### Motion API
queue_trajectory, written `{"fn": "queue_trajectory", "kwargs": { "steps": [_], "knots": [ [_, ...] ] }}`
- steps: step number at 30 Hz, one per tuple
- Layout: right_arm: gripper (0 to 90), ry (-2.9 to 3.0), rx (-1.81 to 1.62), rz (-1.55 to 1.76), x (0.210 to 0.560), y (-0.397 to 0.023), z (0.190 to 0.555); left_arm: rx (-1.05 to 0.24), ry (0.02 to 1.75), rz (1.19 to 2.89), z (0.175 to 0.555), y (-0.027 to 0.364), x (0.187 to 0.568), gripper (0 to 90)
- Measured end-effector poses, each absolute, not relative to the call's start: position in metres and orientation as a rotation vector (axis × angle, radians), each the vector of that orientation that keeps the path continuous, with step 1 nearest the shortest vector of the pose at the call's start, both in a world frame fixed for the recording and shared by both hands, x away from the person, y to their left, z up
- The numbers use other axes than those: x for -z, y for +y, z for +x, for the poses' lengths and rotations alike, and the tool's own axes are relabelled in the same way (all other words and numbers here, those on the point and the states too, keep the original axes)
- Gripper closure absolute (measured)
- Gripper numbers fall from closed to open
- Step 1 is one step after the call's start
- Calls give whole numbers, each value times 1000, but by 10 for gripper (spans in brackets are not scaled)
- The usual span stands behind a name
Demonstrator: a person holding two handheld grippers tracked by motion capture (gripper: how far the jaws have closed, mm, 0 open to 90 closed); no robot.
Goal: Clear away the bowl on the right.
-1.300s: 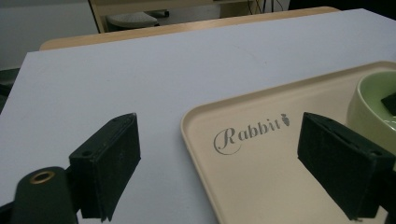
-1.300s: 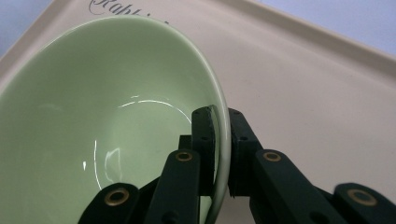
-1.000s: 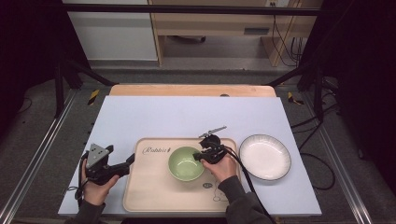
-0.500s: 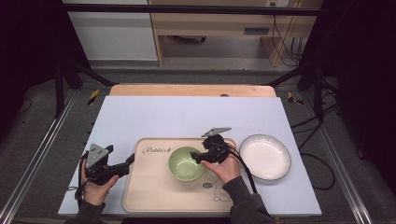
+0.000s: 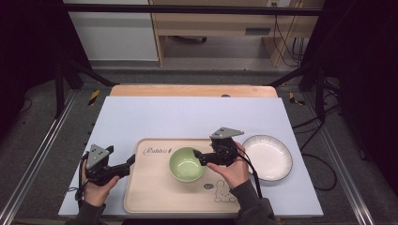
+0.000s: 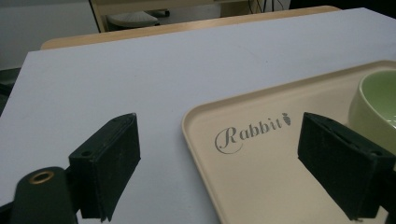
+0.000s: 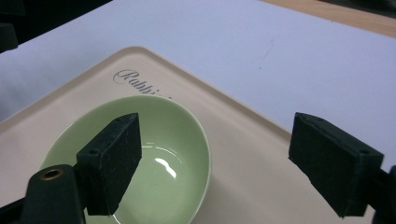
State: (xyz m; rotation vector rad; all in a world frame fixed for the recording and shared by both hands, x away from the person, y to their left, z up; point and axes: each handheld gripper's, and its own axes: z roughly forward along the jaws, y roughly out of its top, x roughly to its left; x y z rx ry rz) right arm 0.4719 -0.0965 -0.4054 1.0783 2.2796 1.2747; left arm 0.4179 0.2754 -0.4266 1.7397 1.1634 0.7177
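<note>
Green bowl (image 5: pixel 187 164), empty, sits mid-frame on beige tray (image 5: pixel 155 197). Right gripper (image 5: pixel 199 158) jaws wide, straddling bowl's right rim. Left gripper (image 5: pixel 129 162) wide, at tray's left edge.

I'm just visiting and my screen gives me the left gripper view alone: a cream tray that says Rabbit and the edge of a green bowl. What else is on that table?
Observer: A white plate lies on the table's pale sheet, right of the tray and off it.
Visitor: Is anything near the bowl?
Observer: Yes. The right tool is open, one jaw over the inside of the green bowl and the other outside its rim.
Visitor: And is the bowl full?
Observer: No, the right gripper view looks into it and it is empty and glossy.
</note>
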Motion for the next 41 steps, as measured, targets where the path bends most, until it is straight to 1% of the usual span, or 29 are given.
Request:
{"fn": "queue_trajectory", "kwargs": {
  "steps": [20, 26, 41],
  "knots": [
    [171, 2075, -1347, 1051, 402, -150, 449, -723, 1167, 1729, 418, 278, 426, 121],
    [170, 2024, -1383, 1027, 401, -160, 440, -727, 1165, 1730, 417, 278, 427, 120],
    [171, 1973, -1347, 1056, 409, -185, 431, -727, 1176, 1741, 420, 278, 431, 118]
  ]
}}
